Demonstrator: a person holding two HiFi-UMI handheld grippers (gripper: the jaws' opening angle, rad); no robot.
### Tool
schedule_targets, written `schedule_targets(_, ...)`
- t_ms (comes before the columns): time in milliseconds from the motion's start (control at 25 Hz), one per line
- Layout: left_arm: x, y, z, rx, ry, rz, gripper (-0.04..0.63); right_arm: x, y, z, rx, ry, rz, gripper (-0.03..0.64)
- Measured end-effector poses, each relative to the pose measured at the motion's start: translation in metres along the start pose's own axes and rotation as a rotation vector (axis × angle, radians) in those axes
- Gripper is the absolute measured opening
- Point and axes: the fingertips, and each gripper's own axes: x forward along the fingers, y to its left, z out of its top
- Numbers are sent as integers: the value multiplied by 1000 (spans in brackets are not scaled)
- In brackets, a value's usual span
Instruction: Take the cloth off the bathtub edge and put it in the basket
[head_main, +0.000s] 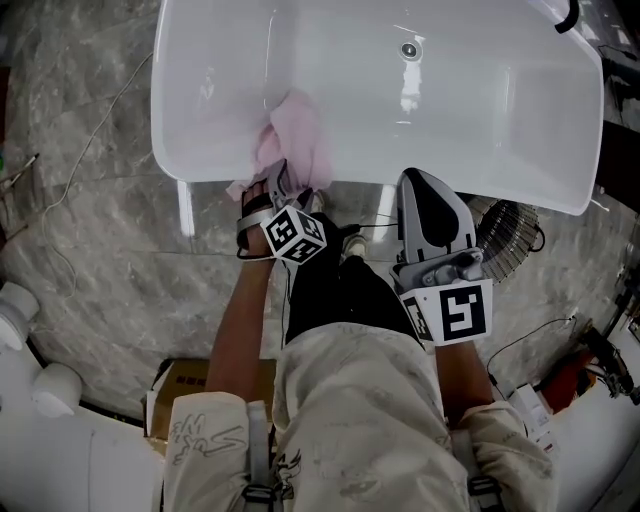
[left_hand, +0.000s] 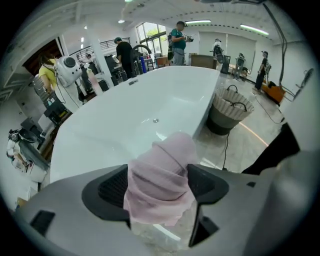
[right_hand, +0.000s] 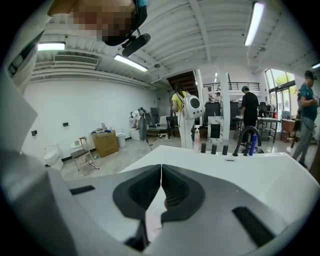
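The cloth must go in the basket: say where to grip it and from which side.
Grip the cloth at its bunched hump on the bathtub rim, from the outer side: it stands up there, with the left gripper open astride it.

The cloth (head_main: 292, 140) is pale pink and soft, bunched into loose folds. It hangs over the near edge of the white bathtub (head_main: 480, 110), left of the drain, with most of it inside the tub and a corner trailing down the outside. The basket (left_hand: 230, 112) stands upright on the floor just beside the bathtub's outer wall. It is round, with a pleated pale lining, a dark base and looped handles.
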Motion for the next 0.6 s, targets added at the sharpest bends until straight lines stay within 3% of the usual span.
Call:
schedule_targets(320, 24, -3, -2, 76, 30, -25, 353, -6, -12, -2, 9, 8, -38, -11)
schedule_targets(600, 27, -4, -2, 85, 21, -3, 350, -11, -18, 0, 16, 5, -56, -11)
